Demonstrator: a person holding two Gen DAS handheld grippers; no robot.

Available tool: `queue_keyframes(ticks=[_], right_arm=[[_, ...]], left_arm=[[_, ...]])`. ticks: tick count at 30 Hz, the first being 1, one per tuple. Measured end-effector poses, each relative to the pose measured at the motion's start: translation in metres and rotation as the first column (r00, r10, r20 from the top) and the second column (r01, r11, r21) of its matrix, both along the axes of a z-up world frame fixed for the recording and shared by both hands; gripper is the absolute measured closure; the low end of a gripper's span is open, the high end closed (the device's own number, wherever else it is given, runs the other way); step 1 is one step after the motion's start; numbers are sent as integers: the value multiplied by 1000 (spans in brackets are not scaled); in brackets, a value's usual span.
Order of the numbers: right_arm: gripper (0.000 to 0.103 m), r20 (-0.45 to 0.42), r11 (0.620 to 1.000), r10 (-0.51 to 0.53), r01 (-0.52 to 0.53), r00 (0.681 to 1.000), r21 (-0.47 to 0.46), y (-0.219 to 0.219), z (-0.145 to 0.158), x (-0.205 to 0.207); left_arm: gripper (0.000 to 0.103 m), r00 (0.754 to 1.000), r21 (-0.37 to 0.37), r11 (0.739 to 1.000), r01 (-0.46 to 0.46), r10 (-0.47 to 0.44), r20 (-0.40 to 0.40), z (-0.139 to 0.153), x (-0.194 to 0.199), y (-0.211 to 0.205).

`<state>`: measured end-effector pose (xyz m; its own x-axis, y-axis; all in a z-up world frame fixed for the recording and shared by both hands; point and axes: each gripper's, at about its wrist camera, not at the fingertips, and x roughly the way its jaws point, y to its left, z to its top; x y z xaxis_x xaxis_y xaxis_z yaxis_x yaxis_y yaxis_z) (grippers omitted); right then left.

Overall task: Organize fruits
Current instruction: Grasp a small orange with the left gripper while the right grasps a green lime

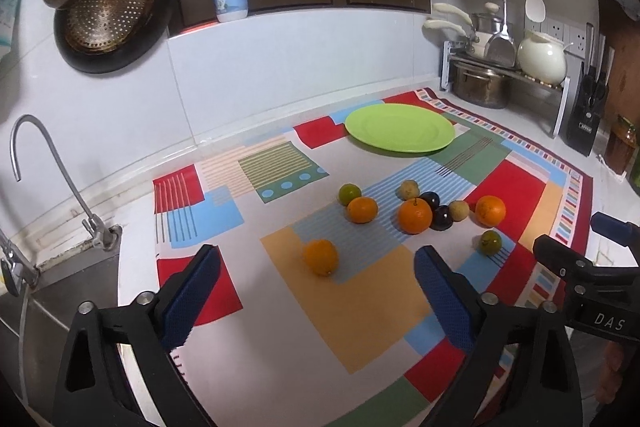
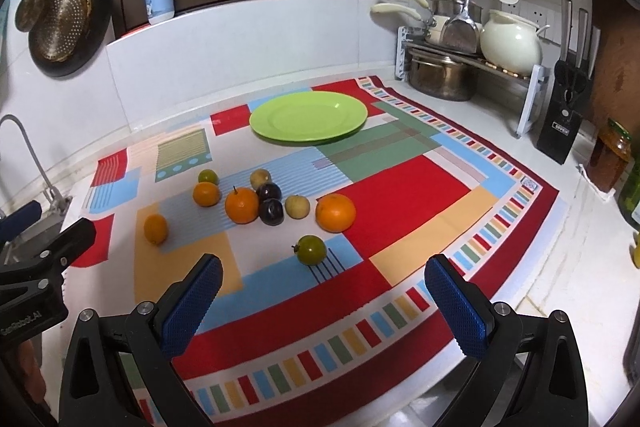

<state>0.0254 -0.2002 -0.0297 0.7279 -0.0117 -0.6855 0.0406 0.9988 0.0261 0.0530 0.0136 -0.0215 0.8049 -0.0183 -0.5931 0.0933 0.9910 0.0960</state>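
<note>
Nine fruits lie on the bright cloth that covers the table, and none is on the green plate yet. The plate sits bare at the far side of the cloth, well behind the fruit.

The left claw points down at one orange. This orange lies apart from the others, a little ahead of the claw and right in line with the gap between its blue pads. It is near, but the pads do not touch it. The orange is a bit longer than it is wide, and its long side runs up and down in the left view, so the pads would close on its narrow sides. The left claw is wide open and holds nothing.

The right claw is wide open too, and it is empty. A small green fruit lies just ahead of it, near the middle of its gap, not touching.

The rest of the fruit sits in a loose bunch farther back: oranges, two dark plums that touch each other, and some small pale ones.

Each claw is nearer to its own fruit. The next move is likely a short push forward and down, then a squeeze. Round fruit may roll away if a pad bumps it first.
</note>
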Motion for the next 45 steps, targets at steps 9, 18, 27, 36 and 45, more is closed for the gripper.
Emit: queue_keyframes(ticks=[9,18,27,36,45], right_arm=[[13,-54,1000,1,-1,999,6,4,-19,29],[31,-143,999,-40,44,989,26,1,-47,60],[45,-213,999,-17,24,977,29,6,-68,76],[63,-244,999,-5,12,970,30,7,-79,84],[74,-218,999,29,-23,976,31,12,-74,82]], left_arm=[[23,998,11,1000,10,-9,-56,-19,33,3],[35,987,21,998,53,-49,-154,-48,68,3],[48,972,-6,999,53,-53,-229,-72,88,6],[67,963,-21,998,58,-61,-263,-84,98,7],[69,963,-57,996,65,-77,-258,-81,96,8]])
